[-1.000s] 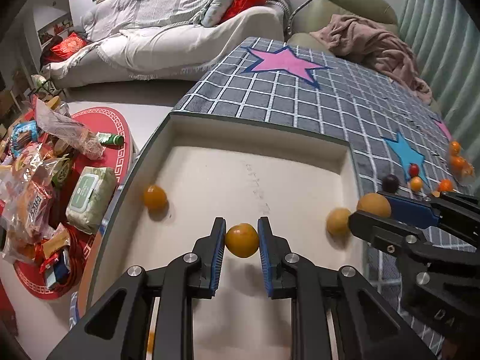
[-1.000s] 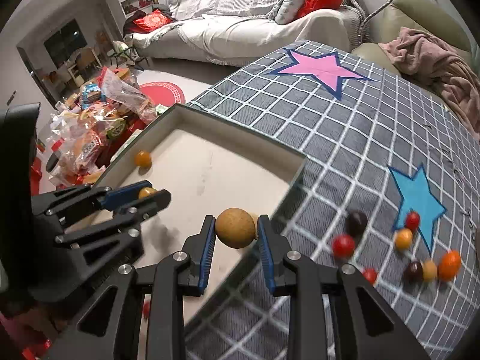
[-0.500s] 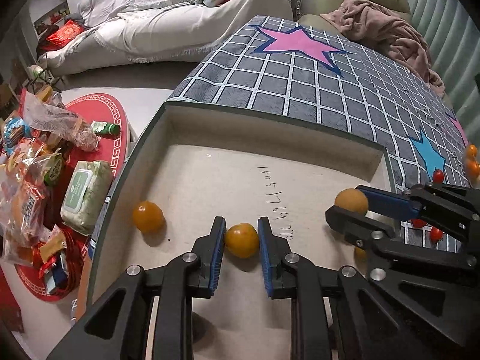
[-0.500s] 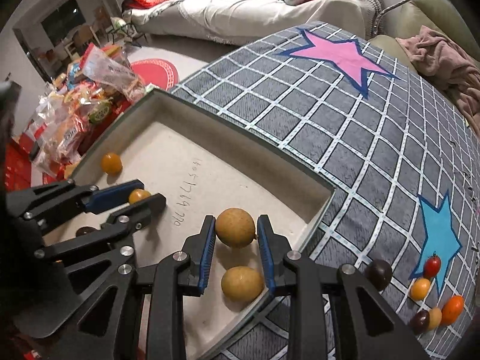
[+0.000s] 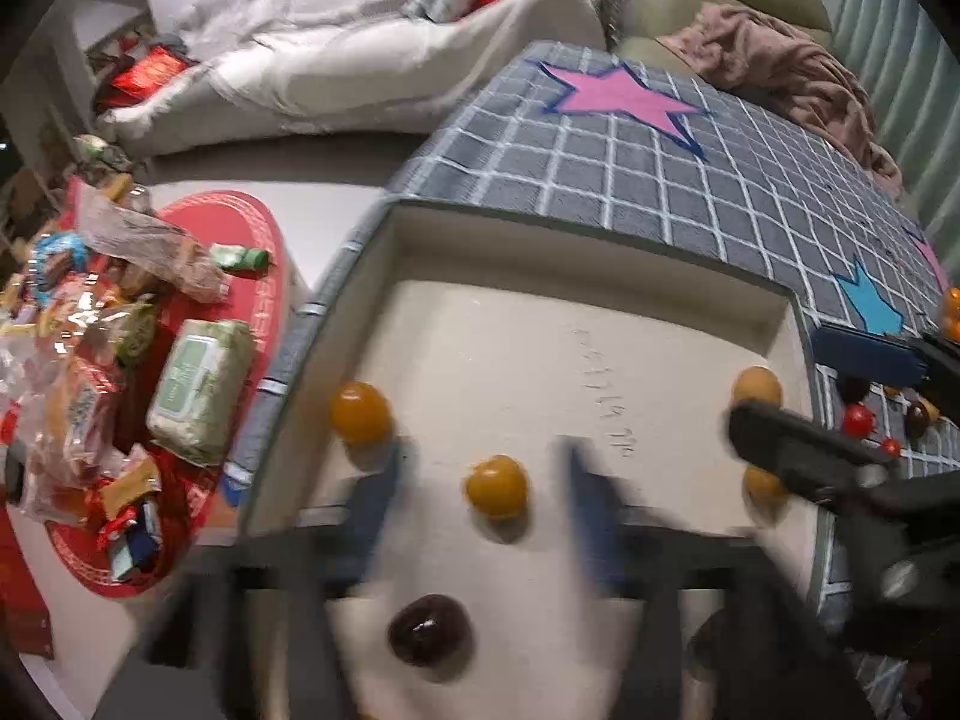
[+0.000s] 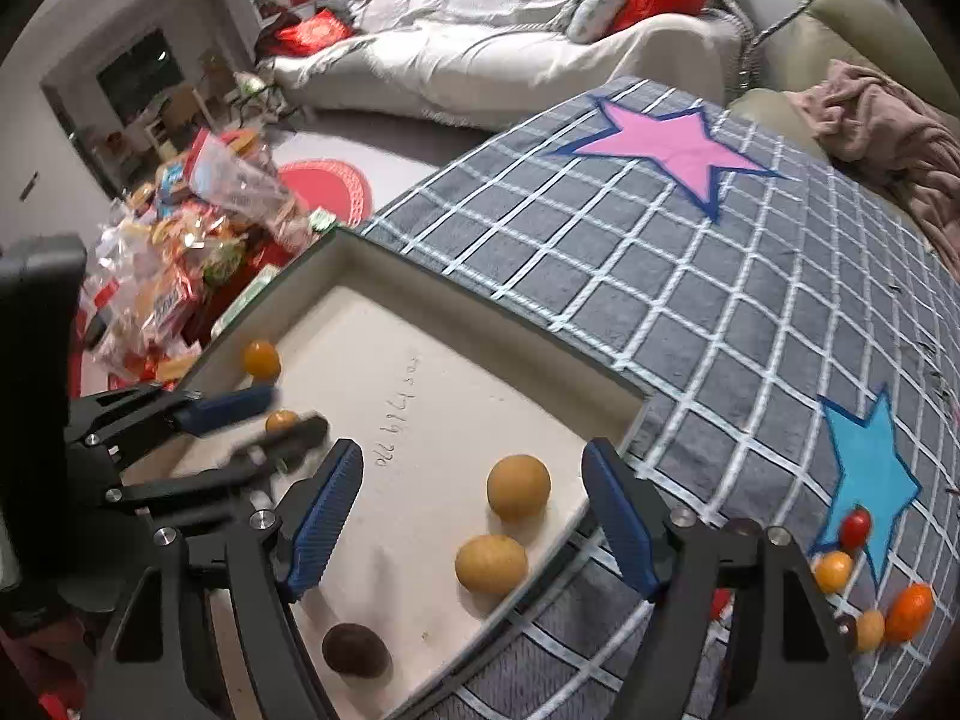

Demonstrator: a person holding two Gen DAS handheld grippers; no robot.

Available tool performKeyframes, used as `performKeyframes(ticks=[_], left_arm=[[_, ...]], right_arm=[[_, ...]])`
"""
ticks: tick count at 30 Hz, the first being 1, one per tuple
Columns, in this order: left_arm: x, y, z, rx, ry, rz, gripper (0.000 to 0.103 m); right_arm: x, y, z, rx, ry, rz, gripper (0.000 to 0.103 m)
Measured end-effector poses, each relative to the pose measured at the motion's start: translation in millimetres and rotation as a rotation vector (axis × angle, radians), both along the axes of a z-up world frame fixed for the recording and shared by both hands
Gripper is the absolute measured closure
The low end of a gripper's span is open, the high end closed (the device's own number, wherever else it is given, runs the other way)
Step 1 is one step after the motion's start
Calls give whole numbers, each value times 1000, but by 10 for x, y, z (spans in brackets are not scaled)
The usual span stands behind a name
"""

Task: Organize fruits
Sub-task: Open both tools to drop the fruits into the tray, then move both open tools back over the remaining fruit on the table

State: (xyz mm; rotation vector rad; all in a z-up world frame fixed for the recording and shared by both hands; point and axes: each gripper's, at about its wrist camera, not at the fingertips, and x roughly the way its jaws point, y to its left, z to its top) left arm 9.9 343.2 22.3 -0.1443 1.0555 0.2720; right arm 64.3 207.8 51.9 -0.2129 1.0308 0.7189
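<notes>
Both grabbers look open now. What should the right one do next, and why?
Probably swing right to the little fruits left on the checked cloth. The right gripper is open and empty, its round fruit already lying in the tray.

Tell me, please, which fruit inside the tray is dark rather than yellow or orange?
The dark fruit at the tray's near edge; the four others are yellow-orange.

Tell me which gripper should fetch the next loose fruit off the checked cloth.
Right. The right gripper is open and empty over the tray's cloth-side edge, close to the loose fruits by the blue star. The left gripper, also open, sits at the tray's far side.
</notes>
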Motion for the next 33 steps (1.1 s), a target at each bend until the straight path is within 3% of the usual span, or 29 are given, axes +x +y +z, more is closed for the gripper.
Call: performKeyframes(ticks=[2, 9, 14, 25, 33], left_arm=[[-62, -17, 67, 8, -40, 0, 24], [-221, -184, 167, 33, -49, -46, 24], [-407, -390, 194, 20, -45, -76, 24], [-559, -1283, 403, 9, -82, -252, 24], [-420, -1835, 308, 8, -52, -322, 24]], right_arm=[[-19, -76, 30, 20, 7, -10, 21], [-156, -484, 76, 46, 26, -78, 18], [-323, -902, -59, 29, 67, -150, 15], [-669, -1852, -324, -30, 95, -308, 15], [-671, -2354, -362, -22, 77, -409, 15]])
